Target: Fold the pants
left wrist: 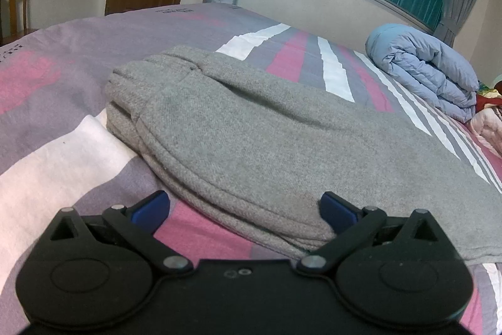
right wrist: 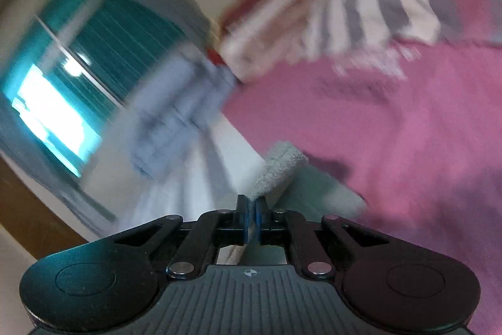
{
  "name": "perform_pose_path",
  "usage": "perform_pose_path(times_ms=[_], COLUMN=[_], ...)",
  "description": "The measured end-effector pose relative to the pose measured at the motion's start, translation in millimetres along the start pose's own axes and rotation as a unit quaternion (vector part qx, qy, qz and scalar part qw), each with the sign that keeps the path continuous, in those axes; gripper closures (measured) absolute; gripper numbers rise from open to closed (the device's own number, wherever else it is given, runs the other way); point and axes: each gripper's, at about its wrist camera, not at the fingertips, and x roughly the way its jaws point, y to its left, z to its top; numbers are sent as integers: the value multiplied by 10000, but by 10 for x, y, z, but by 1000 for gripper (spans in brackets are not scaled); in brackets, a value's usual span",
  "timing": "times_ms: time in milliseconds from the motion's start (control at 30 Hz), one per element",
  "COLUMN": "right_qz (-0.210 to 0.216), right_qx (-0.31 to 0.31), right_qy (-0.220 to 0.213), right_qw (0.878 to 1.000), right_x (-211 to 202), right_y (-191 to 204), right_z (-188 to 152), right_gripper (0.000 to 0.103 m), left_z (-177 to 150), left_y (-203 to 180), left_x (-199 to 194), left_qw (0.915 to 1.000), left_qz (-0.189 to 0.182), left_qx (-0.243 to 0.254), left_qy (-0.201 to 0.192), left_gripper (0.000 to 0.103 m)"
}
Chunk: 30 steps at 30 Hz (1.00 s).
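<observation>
While left gripper (left wrist: pixel 244 209) gapes before pants (left wrist: pixel 251 131); right gripper (right wrist: pixel 251 206) clenches pants' edge

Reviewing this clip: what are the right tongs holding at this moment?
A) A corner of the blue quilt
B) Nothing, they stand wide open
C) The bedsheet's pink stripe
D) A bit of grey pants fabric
D: in the right wrist view the right tongs are shut, with a fold of the grey pants sticking out from between the pads.

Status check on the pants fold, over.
Left gripper open at gray pants edge. Right gripper shut on pants fabric. Nothing in the way.
</observation>
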Motion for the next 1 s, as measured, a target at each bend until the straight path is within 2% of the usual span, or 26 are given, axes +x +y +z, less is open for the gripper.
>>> perform_pose_path(times_ms=[67, 133, 167, 300, 433, 467, 567, 667, 733, 867, 900, 933, 1000], right_qz=[-54, -692, -767, -590, -565, -561, -670, -608, -629, -608, -642, -735, -540], right_qx=[13, 460, 711, 892, 907, 926, 813, 951, 835, 218, -46, -218, -203], right_qy=[-126, 411, 516, 352, 396, 386, 262, 275, 472, 761, 815, 827, 832], right_qw=[9999, 9957, 9932, 9936, 9935, 9934, 9941, 9932, 9934, 9950, 9946, 9936, 9949], right_x=[9, 222, 248, 125, 122, 95, -1, -23, 120, 426, 485, 513, 494], right_y=[-30, -258, -361, -434, -435, -449, -398, -426, -434, -316, -275, -243, -242], right_z=[-31, -135, -194, -331, -269, -251, -210, -228, -216, -199, -196, -201, -178], right_gripper=[99, 99, 99, 99, 99, 95, 59, 59, 59, 60, 80, 93, 94], left_z=[-1, 0, 3, -8, -8, -8, -8, -8, -7, -7, -8, -8, -9], left_y=[-2, 1, 1, 8, 8, 9, 10, 12, 11, 13, 15, 18, 15], left_x=[3, 1, 4, 1, -2, 0, -2, -1, -2, -4, -4, -2, -5], left_qw=[10000, 10000, 10000, 10000, 10000, 10000, 10000, 10000, 10000, 10000, 10000, 10000, 10000], left_qz=[-3, -8, -13, -13, -15, -14, -15, -17, -13, -14, -17, -19, -28], left_qx=[-5, -5, -5, -5, -4, -2, -6, -4, 1, -2, -1, -2, 1], left_qy=[1, 1, 0, -1, -2, -1, -4, 1, 0, -1, 0, 1, -1], left_gripper=[6, 6, 6, 6, 6, 6, 6, 6, 6, 6, 6, 6, 6])
